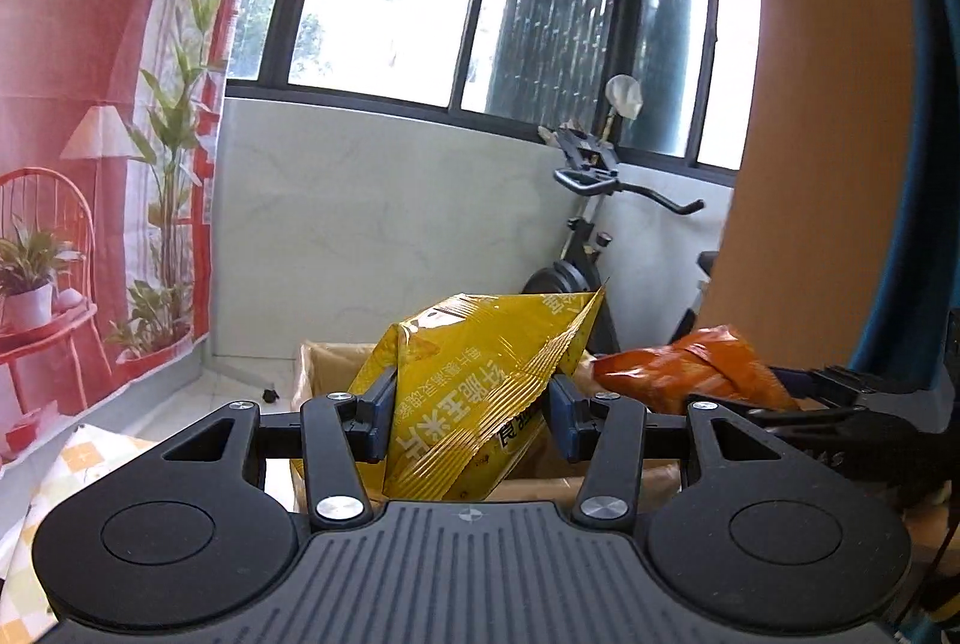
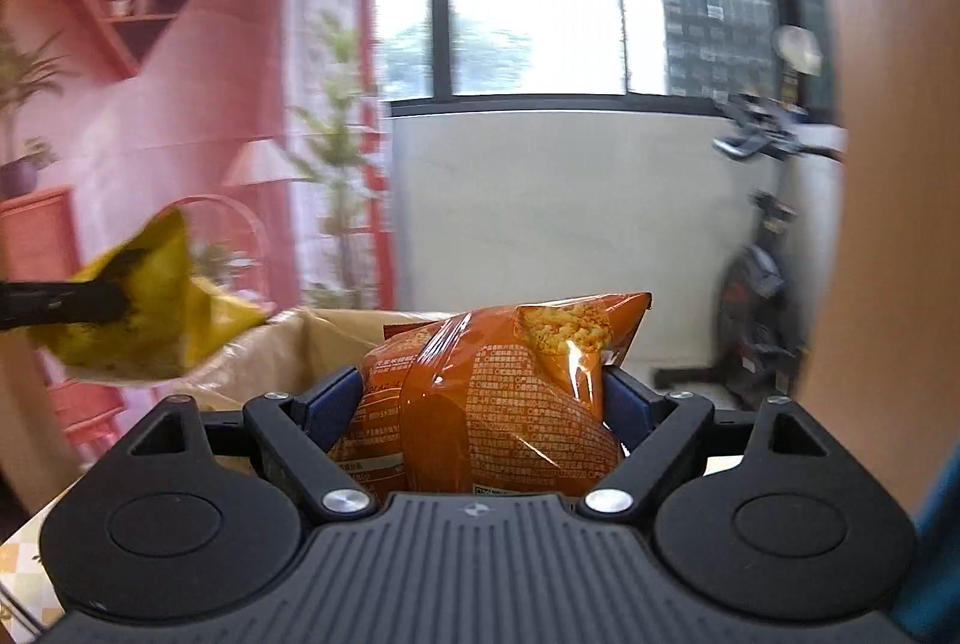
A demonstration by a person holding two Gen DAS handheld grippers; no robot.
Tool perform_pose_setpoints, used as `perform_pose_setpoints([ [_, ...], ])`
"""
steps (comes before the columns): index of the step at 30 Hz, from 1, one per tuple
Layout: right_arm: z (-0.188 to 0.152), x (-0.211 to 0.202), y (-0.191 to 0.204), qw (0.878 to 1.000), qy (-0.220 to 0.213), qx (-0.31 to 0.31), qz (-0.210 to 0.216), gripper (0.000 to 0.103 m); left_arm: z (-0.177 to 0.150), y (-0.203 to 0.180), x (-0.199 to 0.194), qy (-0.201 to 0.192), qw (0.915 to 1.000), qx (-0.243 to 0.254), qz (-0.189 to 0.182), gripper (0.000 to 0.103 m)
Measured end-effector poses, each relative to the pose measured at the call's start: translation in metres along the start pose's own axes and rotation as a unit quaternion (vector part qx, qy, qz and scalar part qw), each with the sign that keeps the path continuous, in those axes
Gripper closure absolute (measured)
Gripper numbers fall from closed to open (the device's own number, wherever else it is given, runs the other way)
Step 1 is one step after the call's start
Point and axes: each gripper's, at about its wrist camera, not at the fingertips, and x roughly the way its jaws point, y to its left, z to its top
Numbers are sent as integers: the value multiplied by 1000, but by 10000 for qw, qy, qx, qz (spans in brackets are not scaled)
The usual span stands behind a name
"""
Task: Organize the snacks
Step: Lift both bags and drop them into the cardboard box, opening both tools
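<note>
Two snack bags are in the air above the cardboard box (image 1: pixel 324 362): the left claw (image 1: pixel 471 419) is clenched on the yellow bag (image 1: pixel 480 374), the right claw (image 2: pixel 483 407) on the orange bag (image 2: pixel 498 392). This looks like the carrying step; next, each bag likely needs lowering into the box before letting go.

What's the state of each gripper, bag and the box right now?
left gripper: shut on yellow snack bag.
yellow snack bag: held up, crumpled, above the box.
right gripper: shut on orange snack bag.
orange snack bag: held up, sealed, crinkled.
cardboard box: open at the top; contents not visible.
</note>
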Motion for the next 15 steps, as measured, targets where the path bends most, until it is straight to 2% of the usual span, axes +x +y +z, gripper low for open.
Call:
perform_pose_setpoints([
  [3,12,36,4,9997,31,-214,74,17,9,3,23,96,9999,7,80,51],
  [6,18,76,-1,9996,200,-31,199,17,16,11,47,323,9993,-173,99,51],
  [9,16,109,-6,9993,364,28,112,17,19,15,64,505,9983,-260,129,51],
  [15,3,146,-11,9980,618,142,-44,17,14,28,86,719,9969,-294,130,51],
])
